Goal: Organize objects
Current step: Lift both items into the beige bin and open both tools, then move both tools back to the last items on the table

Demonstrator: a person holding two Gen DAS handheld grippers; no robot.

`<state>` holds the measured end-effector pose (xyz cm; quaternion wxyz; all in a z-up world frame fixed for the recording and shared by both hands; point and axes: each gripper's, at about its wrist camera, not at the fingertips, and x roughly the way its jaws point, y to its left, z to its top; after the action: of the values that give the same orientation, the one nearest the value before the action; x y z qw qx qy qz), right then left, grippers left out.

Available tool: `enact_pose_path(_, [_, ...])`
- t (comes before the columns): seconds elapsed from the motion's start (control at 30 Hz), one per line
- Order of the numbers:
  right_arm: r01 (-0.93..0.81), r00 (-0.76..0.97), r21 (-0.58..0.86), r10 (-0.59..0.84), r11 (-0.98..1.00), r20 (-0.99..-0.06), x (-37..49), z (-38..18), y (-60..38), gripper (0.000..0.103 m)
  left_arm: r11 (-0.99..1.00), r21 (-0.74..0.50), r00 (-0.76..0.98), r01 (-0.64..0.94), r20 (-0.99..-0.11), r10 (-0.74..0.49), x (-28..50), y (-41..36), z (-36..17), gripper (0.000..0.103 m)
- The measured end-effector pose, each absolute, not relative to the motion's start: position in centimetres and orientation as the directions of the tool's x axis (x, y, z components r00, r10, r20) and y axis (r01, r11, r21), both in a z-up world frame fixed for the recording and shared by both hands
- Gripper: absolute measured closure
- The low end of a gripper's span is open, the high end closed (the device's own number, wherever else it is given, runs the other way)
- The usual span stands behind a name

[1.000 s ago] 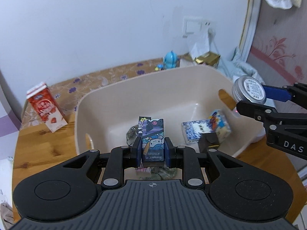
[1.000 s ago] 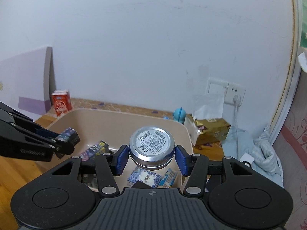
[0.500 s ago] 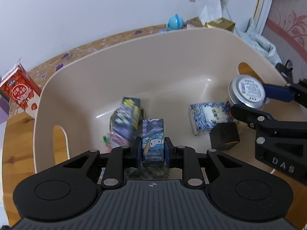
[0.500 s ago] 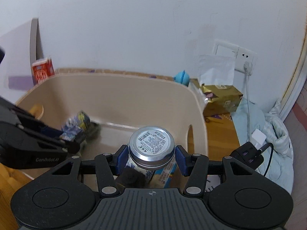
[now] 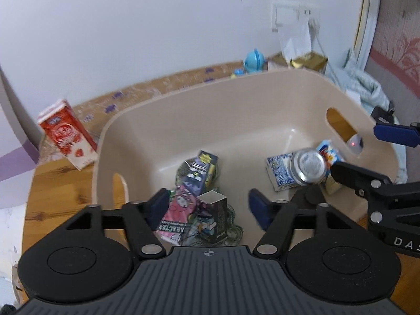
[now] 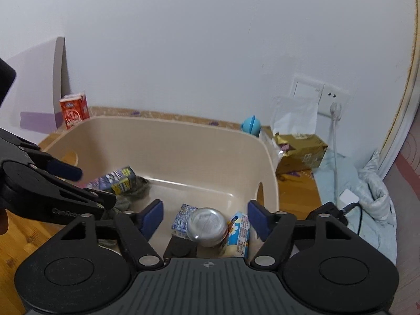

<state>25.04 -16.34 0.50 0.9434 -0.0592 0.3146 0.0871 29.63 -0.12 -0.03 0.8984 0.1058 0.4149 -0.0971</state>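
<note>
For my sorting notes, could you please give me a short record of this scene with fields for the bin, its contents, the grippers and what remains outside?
bin: beige tub on a wooden table
contents left: small cartoon boxes on a grey-green cloth
contents right: silver can, blurred, among patterned cartons
left gripper: jaws opening, nothing gripped
right gripper: jaws opening, can between them, loose
outside: red carton, blue toy, gold bag

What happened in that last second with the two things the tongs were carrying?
Both were let go. The left tongs are opening, their cartoon box dropped into the beige tub. The right tongs are opening, their silver tin released inside. The red carton stayed put.
</note>
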Motion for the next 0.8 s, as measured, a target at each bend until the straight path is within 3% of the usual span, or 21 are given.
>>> enact_pose_path(0.1, [-0.199,0.799,-0.053,0.131,0.979,-0.587,23.6,1.3,-16.5,0.014,0.966,0.11,0.657,0.235,-0.75,-0.075,28.2,0.6,1.2,0.02])
enact_pose_path(0.3, [-0.201,0.802,-0.029,0.148,0.979,-0.579,20.6,1.9,-16.8,0.001,0.976,0.084,0.673,0.201,-0.736,-0.075,25.0,2.2,2.7,0.014])
enact_pose_path(0.8, [-0.211,0.719,-0.009,0.149,0.977,-0.679,17.1,-2.5,-17.4,0.0,0.979,0.055,0.626,0.196,-0.776,-0.082,19.0,3.3,-1.6,0.013])
